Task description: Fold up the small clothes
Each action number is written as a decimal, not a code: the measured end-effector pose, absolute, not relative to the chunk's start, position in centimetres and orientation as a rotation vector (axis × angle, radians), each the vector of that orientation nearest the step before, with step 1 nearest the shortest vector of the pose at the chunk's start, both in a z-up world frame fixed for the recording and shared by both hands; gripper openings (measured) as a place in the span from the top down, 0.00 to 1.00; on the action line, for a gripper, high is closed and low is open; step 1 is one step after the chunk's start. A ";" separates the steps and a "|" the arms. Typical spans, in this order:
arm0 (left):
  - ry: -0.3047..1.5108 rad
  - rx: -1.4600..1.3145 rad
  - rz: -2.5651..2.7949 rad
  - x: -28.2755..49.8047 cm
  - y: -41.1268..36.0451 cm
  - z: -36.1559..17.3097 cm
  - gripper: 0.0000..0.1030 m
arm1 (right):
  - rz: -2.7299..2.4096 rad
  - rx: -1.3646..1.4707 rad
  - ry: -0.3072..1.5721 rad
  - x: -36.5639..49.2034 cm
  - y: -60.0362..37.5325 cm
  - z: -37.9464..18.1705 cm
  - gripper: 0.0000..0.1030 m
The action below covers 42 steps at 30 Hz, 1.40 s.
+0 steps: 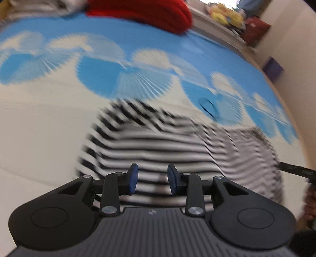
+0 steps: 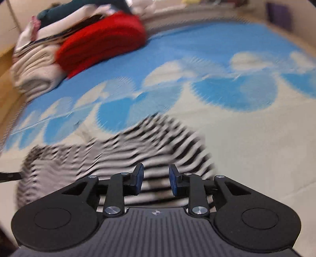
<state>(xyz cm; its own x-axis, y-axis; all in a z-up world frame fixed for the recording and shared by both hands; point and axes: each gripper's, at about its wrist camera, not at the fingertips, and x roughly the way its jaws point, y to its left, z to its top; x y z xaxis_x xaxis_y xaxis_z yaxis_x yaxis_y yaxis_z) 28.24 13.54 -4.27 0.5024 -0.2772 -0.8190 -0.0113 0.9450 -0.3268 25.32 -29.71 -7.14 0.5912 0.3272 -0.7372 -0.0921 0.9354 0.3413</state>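
A black-and-white striped garment [image 1: 158,142] lies bunched on a blue-and-cream sheet [image 1: 49,122], blurred by motion. My left gripper [image 1: 152,180] hovers over its near edge with the blue pads [image 1: 133,178] apart and only striped cloth showing behind the gap, nothing pinched. In the right wrist view the same striped garment [image 2: 138,146] spreads to the left, and my right gripper [image 2: 156,180] stands open above its near right edge, its blue pads [image 2: 173,179] holding nothing. A black part of the other gripper shows at each view's side edge.
A folded red knit [image 2: 102,41] lies at the far end of the sheet beside a stack of pale folded clothes [image 2: 33,69]. A shelf with yellow items [image 1: 227,15] and a dark red box [image 1: 254,29] runs along the far right wall.
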 end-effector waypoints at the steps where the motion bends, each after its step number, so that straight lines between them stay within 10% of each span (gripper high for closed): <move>1: 1.061 -0.315 -0.194 28.3 13.1 -4.8 0.65 | 0.261 0.268 0.939 25.3 -29.3 -7.5 0.68; 22: 1.197 -0.256 -0.161 23.9 15.5 -5.2 0.65 | 0.097 0.110 1.069 21.8 -31.0 -7.8 0.60; 29: 1.055 -0.607 0.033 21.6 22.6 -3.8 0.47 | 0.101 0.221 0.745 17.1 -33.9 -1.0 0.49; 42: 1.202 -0.684 0.133 24.8 23.2 -8.3 0.27 | 0.034 0.216 0.811 17.0 -33.9 -1.2 0.49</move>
<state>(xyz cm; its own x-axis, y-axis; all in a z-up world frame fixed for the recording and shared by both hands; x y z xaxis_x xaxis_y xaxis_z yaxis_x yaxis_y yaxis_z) 24.79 23.17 -8.33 0.3788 -0.2547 -0.8897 -0.4436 0.7937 -0.4161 17.01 -33.93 -1.25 0.6894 0.1128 -0.7155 0.0526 0.9774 0.2047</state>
